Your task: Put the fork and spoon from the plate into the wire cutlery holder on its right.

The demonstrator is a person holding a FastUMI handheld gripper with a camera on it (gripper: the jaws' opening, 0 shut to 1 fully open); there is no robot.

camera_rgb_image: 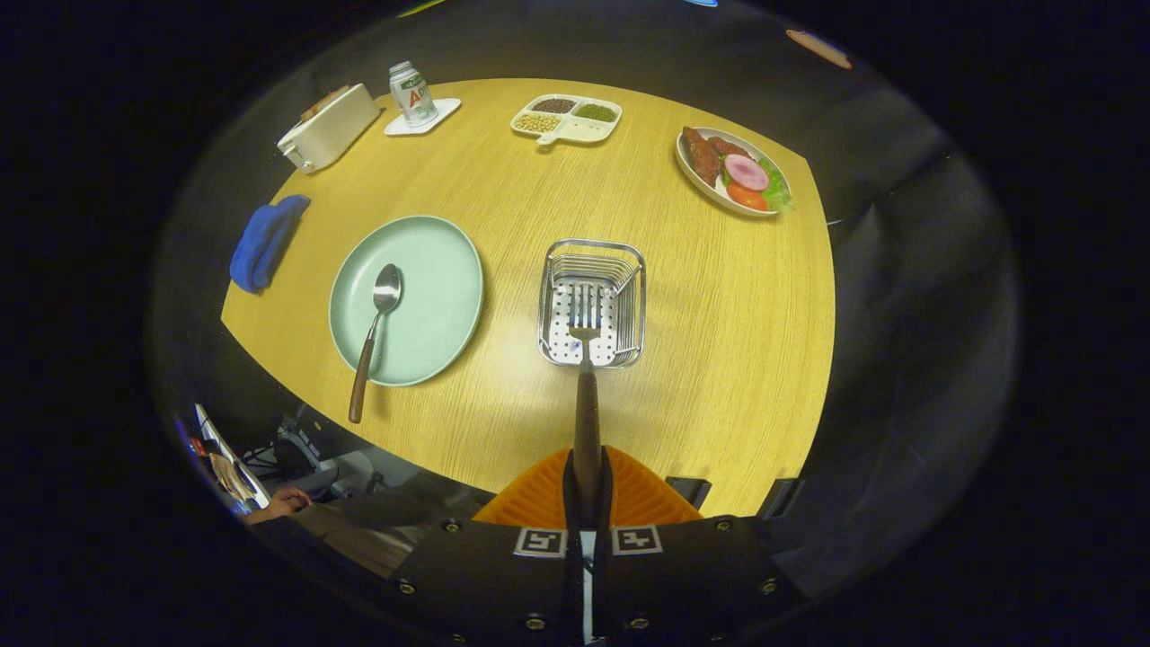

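My gripper [588, 490] is shut on the brown wooden handle of the fork [585, 359]. The fork points straight ahead, its metal tines hanging over the inside of the wire cutlery holder [635, 296]. The holder stands on the wooden table, directly ahead of my orange fingers [647, 499]. To its left lies the pale green plate [436, 301]. The spoon [375, 337] rests on that plate, bowl away from me, its brown handle sticking out over the plate's near rim.
At the table's far side stand a white toaster [328, 126], a can on a white coaster [411, 93], a divided dish of beans [566, 118] and a plate of food [732, 171]. A blue cloth [265, 241] lies at the left edge. A person's hand [283, 501] shows below the table.
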